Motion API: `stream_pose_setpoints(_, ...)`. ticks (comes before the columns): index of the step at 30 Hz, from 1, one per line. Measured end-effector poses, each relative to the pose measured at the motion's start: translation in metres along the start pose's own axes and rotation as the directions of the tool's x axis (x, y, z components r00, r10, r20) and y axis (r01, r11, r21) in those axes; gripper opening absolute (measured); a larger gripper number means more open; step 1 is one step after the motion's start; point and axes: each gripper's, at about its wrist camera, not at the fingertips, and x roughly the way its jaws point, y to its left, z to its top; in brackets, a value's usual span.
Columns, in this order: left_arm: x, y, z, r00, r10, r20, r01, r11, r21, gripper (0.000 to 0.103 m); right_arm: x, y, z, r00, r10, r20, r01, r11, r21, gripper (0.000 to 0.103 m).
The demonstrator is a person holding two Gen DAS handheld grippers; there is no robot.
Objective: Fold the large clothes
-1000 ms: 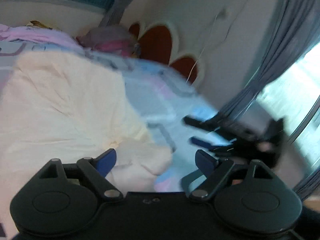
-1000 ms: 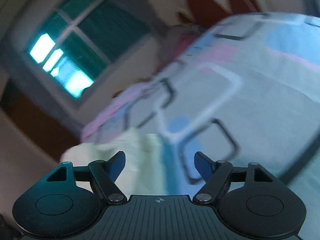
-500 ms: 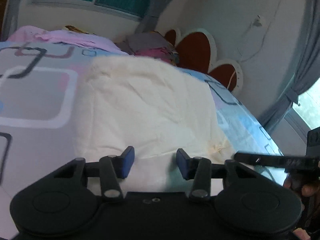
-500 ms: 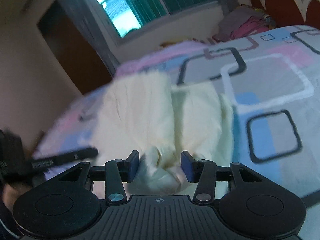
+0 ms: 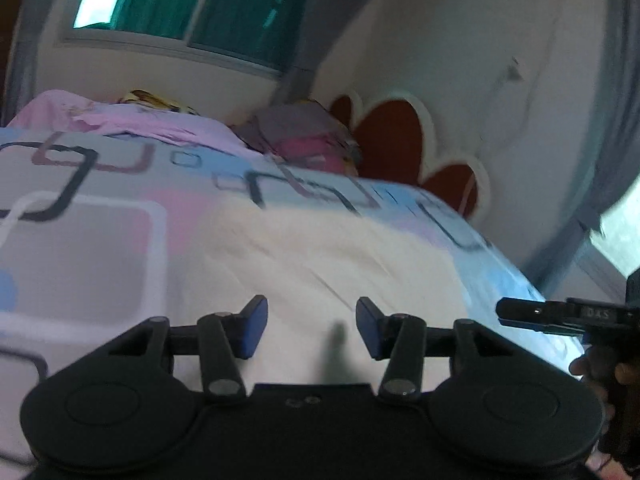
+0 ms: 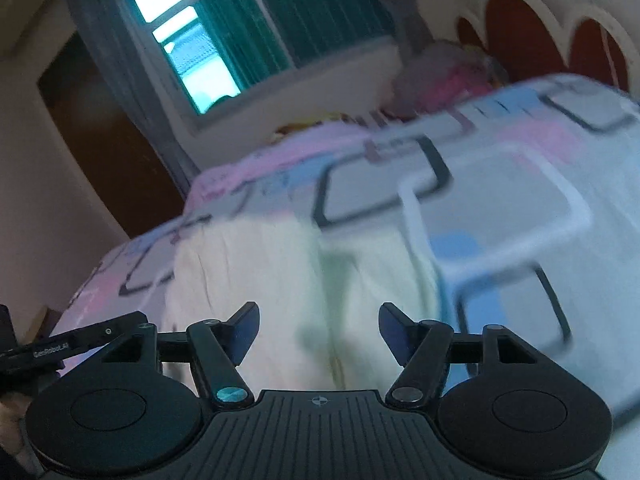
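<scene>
We see one cream garment [image 5: 320, 256] [image 6: 280, 280], pale and creased, spread flat on the patterned bed [image 5: 80, 240], a lengthwise fold running down it, its near end just ahead of us

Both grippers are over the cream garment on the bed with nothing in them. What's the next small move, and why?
Probably lower the left gripper and right gripper onto the near edge of the cream garment and pinch it. The jaws have just been opening, both stand open with no cloth between them, and the garment lies spread on the bed, still wide.

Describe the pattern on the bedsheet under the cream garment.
Rounded squares outlined in black and white, with pink and blue patches, on the bedsheet; clearest in the right wrist view.
</scene>
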Motion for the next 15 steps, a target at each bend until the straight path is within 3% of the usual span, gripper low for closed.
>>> stream_pose_setpoints(5,0.041,0.024,0.025,0.999,-0.017,-0.036,0.017,1.0,-0.019,0.046,0.064,-0.003,0.028,0.993,0.066,-0.095,-0.064,0.998,0.025,0.066)
stream_pose_setpoints(6,0.046,0.025,0.025,0.999,-0.023,-0.044,0.022,1.0,-0.014,0.046,0.071,-0.004,0.029,0.99,0.085,-0.113,-0.082,0.996,0.027,0.061)
stream_pose_setpoints(7,0.054,0.023,0.026,0.998,-0.034,-0.055,0.034,0.999,-0.009,0.046,0.074,-0.004,0.029,0.987,0.108,-0.117,-0.107,0.994,0.018,0.03)
stream_pose_setpoints(8,0.06,0.019,0.027,0.997,-0.043,-0.061,0.043,0.999,0.0,0.046,0.076,-0.004,0.029,0.985,0.107,-0.132,-0.108,0.994,0.002,0.022)
stream_pose_setpoints(12,0.079,0.009,0.021,0.995,-0.047,-0.091,0.053,0.997,0.059,0.046,0.073,-0.013,0.022,0.994,0.026,-0.109,-0.031,0.998,-0.047,0.021)
stream_pose_setpoints(15,0.097,0.002,0.013,0.992,-0.017,-0.124,0.027,0.996,0.086,0.048,0.08,-0.03,0.009,0.989,-0.031,-0.142,0.027,0.999,-0.031,0.021)
